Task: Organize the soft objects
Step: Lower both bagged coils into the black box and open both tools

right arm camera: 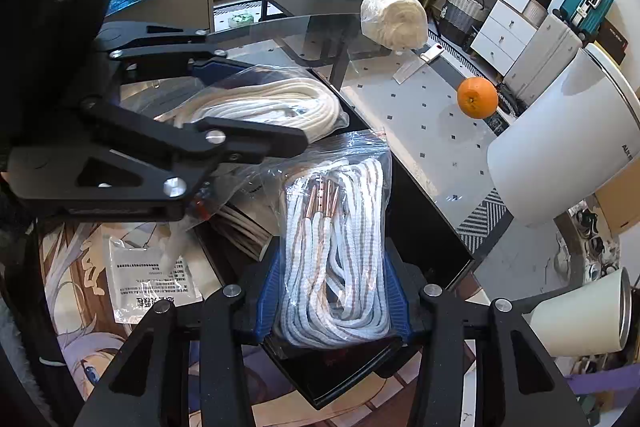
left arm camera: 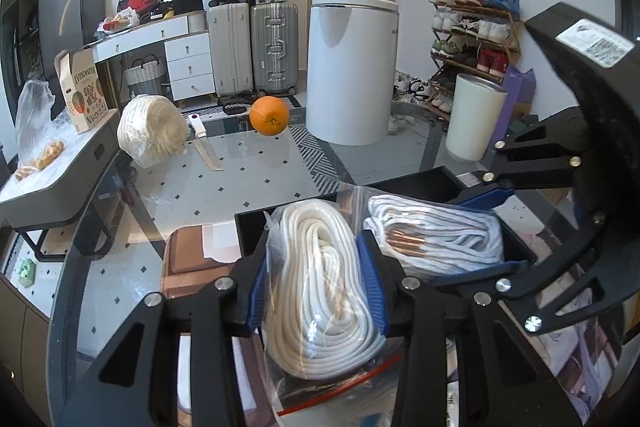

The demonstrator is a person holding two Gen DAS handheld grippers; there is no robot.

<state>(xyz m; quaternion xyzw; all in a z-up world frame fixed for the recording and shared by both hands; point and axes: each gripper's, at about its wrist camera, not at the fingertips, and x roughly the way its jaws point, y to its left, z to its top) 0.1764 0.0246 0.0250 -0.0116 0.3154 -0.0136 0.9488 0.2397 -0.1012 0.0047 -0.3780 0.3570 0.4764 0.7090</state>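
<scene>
1. Two bagged rope bundles hang over the black tray (right arm camera: 432,227) on the glass counter (left arm camera: 256,163).
2. Left tool (left arm camera: 318,291) pinches the cream rope bag (left arm camera: 320,291); right tool (right arm camera: 336,291) pinches the striped cord bag (right arm camera: 340,247).
3. Both are light and squashy, in slick plastic — grip mid-bundle, not on loose film.

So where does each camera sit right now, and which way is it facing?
Left wrist: on the left hand-held gripper, facing down over its bag of cream rope toward the orange.
Right wrist: on the right hand-held gripper, above its bag of striped cords.
Shared: both bags, each other's gripper, black tray, orange.
</scene>
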